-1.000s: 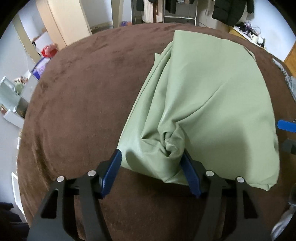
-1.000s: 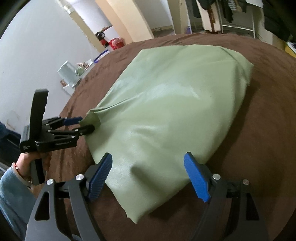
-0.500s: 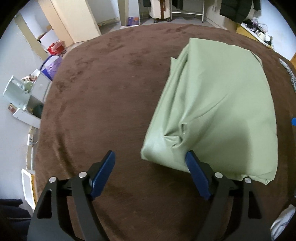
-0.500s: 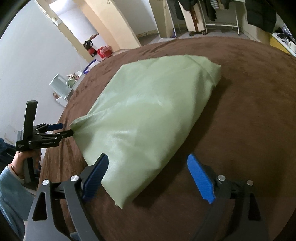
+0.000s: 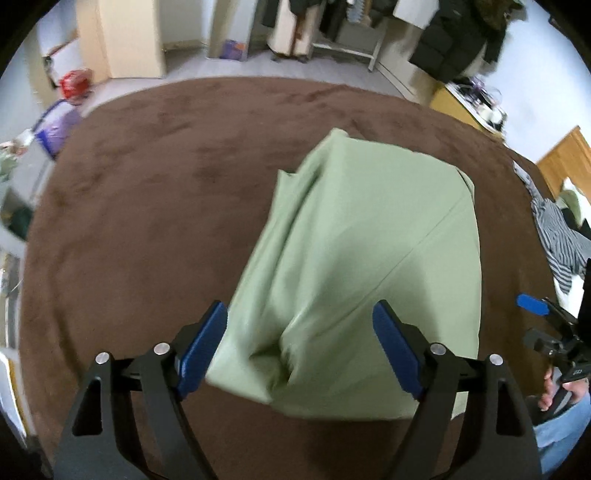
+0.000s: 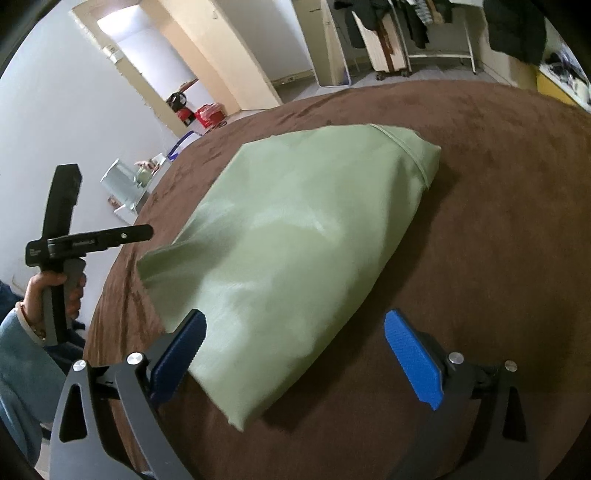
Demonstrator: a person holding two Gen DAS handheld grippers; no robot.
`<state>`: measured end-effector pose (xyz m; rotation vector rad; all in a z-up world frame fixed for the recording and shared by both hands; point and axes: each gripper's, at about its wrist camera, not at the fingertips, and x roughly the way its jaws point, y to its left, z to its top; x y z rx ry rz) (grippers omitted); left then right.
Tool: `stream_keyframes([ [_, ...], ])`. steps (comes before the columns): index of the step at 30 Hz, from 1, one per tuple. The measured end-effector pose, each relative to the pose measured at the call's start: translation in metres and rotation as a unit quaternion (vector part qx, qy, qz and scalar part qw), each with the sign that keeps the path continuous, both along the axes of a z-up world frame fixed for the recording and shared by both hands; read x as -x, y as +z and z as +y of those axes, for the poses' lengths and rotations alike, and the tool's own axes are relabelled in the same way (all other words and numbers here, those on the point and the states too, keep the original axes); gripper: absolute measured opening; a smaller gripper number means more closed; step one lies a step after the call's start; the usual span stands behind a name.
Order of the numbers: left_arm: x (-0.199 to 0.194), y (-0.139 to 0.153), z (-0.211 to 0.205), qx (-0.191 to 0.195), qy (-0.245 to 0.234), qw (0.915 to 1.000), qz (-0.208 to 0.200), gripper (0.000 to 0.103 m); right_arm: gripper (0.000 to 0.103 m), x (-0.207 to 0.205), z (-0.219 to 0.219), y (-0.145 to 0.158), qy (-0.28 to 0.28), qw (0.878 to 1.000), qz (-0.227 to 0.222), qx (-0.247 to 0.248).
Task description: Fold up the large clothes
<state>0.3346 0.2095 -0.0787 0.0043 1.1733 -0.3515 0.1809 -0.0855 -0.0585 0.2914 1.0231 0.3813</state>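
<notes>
Pale green, smooth folded garment (image 5: 369,258), lying in a loose bundle on the brown plush cover (image 5: 147,192), well inside its edges. On the left, left gripper (image 5: 300,343) with jaws spread wide around the bunched near corner, gripping nothing. Rightward, right gripper (image 6: 293,350) likewise spread open over the near edge, nothing pinched. Judged likely to go wrong: slippery layers, a pinch catching only the top ply, and the stacked folds sliding apart; the crumpled left corner liable to be folded in as a lump. Around: striped cloth (image 5: 557,243) at the cover's far right, dark coats on a rail (image 6: 413,22) beyond. Nothing seen lying between grippers and garment.
</notes>
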Motion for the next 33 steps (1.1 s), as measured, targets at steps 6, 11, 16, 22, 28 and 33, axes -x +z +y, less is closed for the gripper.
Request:
stream_keyframes([
  [6, -0.038, -0.036, -0.013, 0.032, -0.018, 0.9987, 0.034, 0.078, 0.096, -0.019, -0.010, -0.022, -0.022, 0.999, 0.017, -0.032],
  [11, -0.057, -0.062, -0.007, 0.063, -0.017, 0.9964, 0.054, 0.077, 0.096, -0.040, -0.013, -0.046, -0.021, 0.996, 0.040, -0.071],
  [16, -0.071, -0.080, 0.000, 0.115, -0.020, 0.9912, 0.064, 0.076, 0.096, -0.057, -0.015, -0.068, -0.020, 0.992, 0.065, -0.102],
  [22, -0.082, -0.098, 0.000, 0.130, -0.051, 0.9874, 0.074, 0.078, 0.096, -0.065, -0.019, -0.086, -0.025, 0.983, 0.082, -0.159],
  [28, -0.089, -0.098, 0.002, 0.154, -0.061, 0.9829, 0.080, 0.079, 0.097, -0.068, -0.017, -0.087, -0.027, 0.980, 0.081, -0.181],
  [33, -0.085, -0.097, -0.005, 0.162, -0.058, 0.9822, 0.075, 0.078, 0.097, -0.071, -0.012, -0.089, -0.020, 0.981, 0.073, -0.178],
])
